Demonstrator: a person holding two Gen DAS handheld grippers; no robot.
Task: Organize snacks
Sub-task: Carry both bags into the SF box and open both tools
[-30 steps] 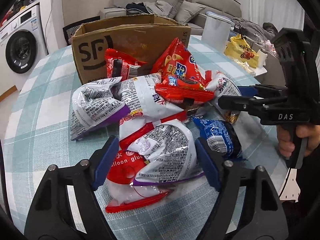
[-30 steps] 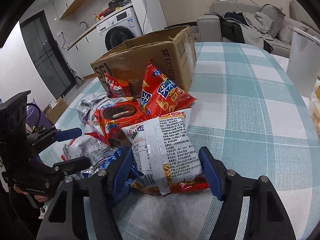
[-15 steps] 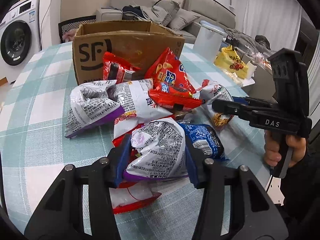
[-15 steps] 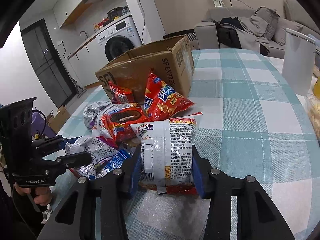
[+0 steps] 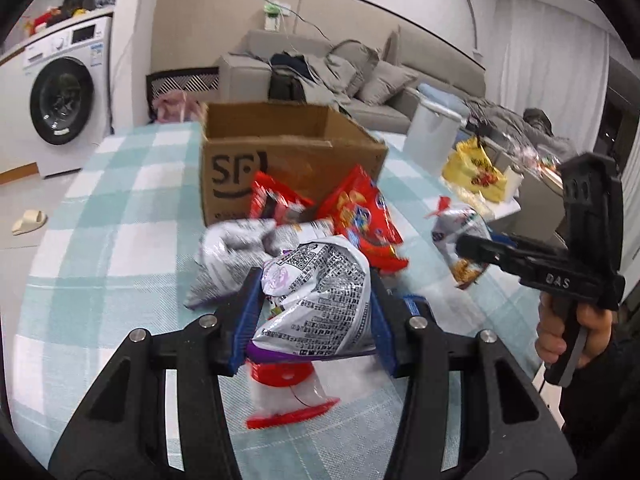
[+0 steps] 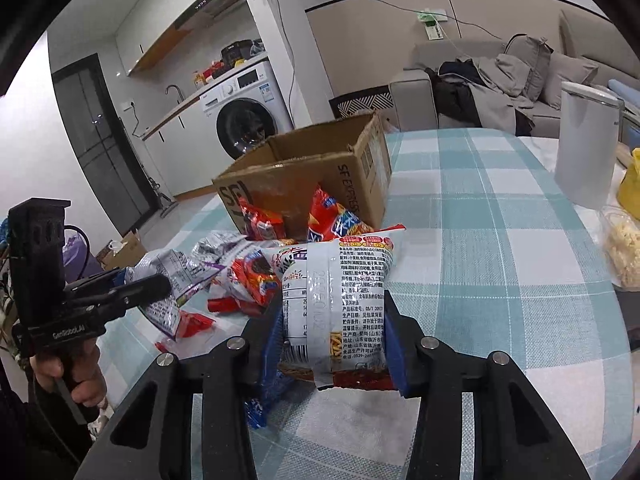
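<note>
Snacks are being picked from the pile: in the left wrist view, the left gripper (image 5: 314,316), spread wide a second ago, now clenches a silver-and-purple bag (image 5: 320,300) lifted off the table (image 5: 100,216). In the right wrist view, the right gripper (image 6: 332,332) has likewise clamped a silver-and-red bag (image 6: 334,300), so both look ready for the cardboard box (image 6: 316,176) behind the pile.

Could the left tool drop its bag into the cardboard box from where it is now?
Probably yes. The left tool is shut on a silver bag, and the box stands straight ahead with its top open. Only the snack pile lies between, low enough to pass over.
</note>
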